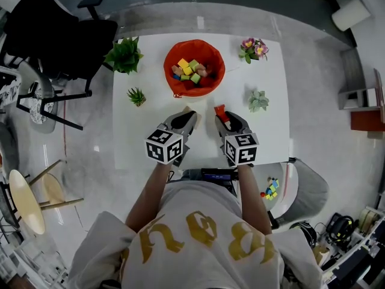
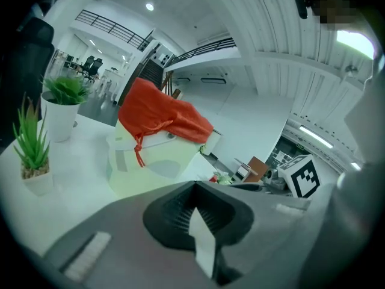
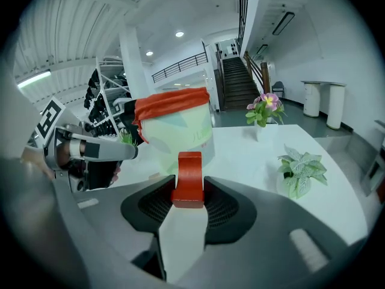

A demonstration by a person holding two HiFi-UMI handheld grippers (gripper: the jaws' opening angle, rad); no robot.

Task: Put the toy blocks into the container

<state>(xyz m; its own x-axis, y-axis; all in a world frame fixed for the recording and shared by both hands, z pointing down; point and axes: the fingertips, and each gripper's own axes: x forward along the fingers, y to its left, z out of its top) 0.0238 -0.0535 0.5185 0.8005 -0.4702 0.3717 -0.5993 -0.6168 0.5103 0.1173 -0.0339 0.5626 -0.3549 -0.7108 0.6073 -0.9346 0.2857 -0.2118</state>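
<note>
Between the right gripper's (image 3: 188, 190) fingers (image 3: 224, 209), a red block (image 3: 189, 172); container (image 3: 174, 134) lettering illegible.

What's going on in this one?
A person stands at a white table with a gripper in each hand. The right gripper holds a red block between its jaws, short of the red-lined container, which already has several blocks in it. The left gripper's jaws look closed, with no block showing between them.

Smooth white table (image 1: 141, 134) with a faint sheen. Crumpled red cloth lines the pale, smooth-walled container (image 3: 180, 131). The red block (image 3: 189, 176) looks matt and smooth. Left gripper (image 2: 194, 188) and right gripper (image 3: 188, 188) are matt grey plastic, fingers padded in ribbed black.
</note>
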